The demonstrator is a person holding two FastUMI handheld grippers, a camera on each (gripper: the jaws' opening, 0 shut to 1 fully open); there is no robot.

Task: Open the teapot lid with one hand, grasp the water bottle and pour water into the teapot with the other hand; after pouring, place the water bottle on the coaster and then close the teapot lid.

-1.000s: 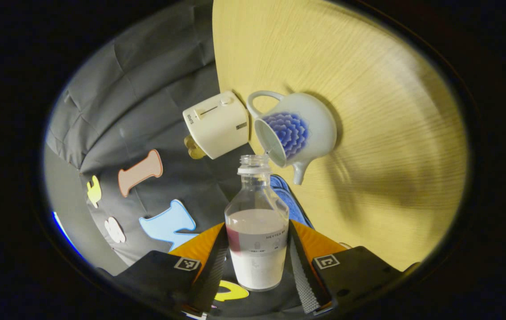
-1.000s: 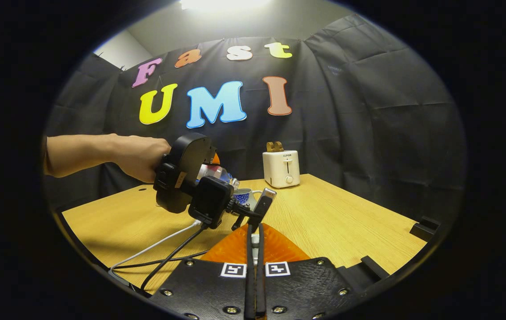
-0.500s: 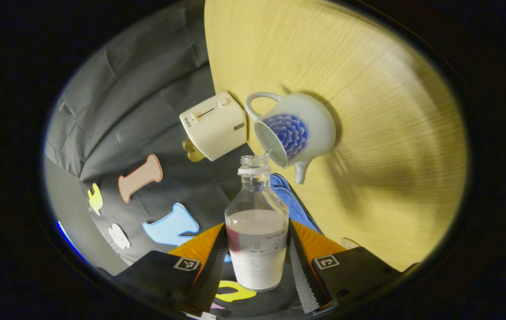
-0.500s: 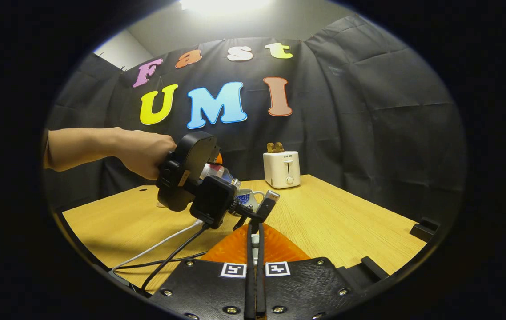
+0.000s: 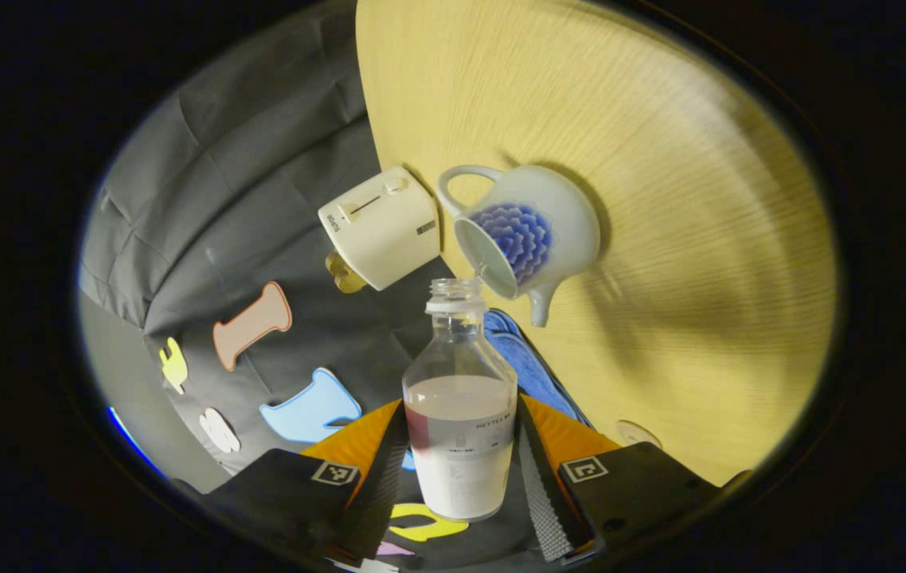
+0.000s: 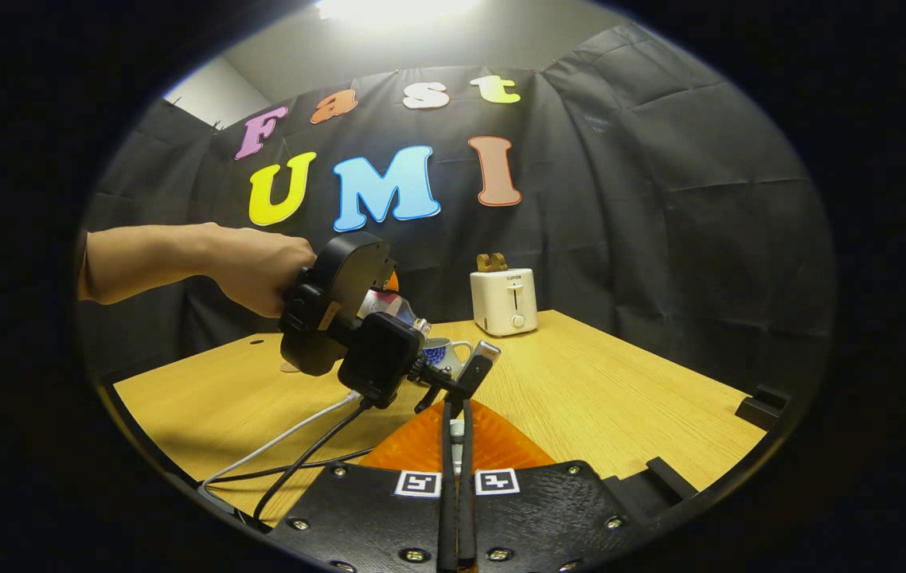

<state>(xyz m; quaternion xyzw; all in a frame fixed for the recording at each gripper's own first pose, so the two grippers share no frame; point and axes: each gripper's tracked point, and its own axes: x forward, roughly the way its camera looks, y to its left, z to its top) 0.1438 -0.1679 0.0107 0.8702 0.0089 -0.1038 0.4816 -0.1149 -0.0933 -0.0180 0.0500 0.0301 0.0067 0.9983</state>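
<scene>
With our left tool (image 5: 461, 477) clamped on the tipped water bottle (image 5: 461, 414), its mouth just at the rim of the open teapot (image 5: 529, 235) ahead, any wobble could spill water onto the worktop (image 5: 660, 199), while our right tool (image 6: 457, 477) looks pinched together.

The teapot (image 5: 540, 231) is white with a blue petal pattern; the toaster (image 5: 380, 227) cream; the worktop (image 5: 660, 159) pale yellow wood grain; a cloth (image 5: 529, 366) blue.
</scene>
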